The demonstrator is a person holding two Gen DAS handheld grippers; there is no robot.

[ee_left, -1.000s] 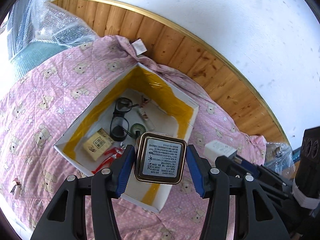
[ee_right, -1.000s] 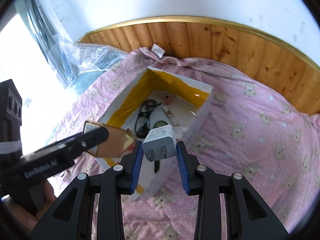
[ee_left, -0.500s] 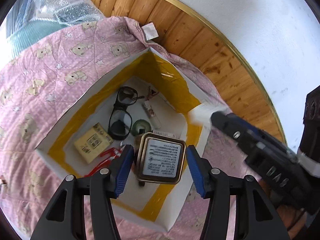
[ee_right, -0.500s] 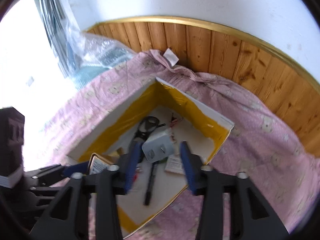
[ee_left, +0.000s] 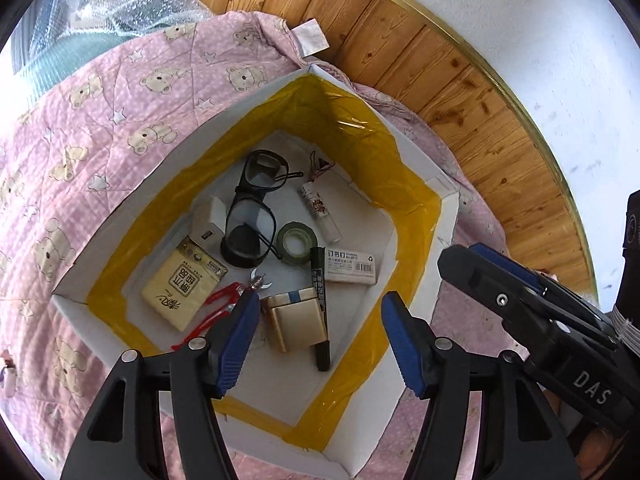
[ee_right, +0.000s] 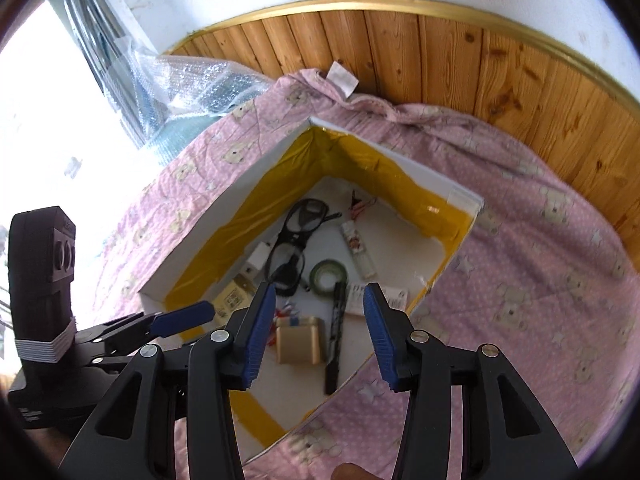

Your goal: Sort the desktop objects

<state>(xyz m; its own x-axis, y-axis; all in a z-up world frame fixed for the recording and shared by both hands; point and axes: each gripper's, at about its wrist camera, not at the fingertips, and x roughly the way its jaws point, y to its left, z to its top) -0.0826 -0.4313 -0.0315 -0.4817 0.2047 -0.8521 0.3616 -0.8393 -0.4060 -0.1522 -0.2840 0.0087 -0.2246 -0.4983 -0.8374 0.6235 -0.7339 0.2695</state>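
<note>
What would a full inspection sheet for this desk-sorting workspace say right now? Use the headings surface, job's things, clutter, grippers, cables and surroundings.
Surface: pink bear-print quilt covers the work area.
Job's things: white box lined with yellow tape holds glasses, tape roll, gold tin, black marker, staples box, tissue pack, white charger, red-handled clippers, small bottle.
Clutter: nothing seen on the quilt beside the box.
Grippers: left gripper and right gripper both over the box, jaws apart and empty.
Cables: nothing seen.
Surroundings: wooden wall panelling, bubble wrap, bright window at left.
</note>
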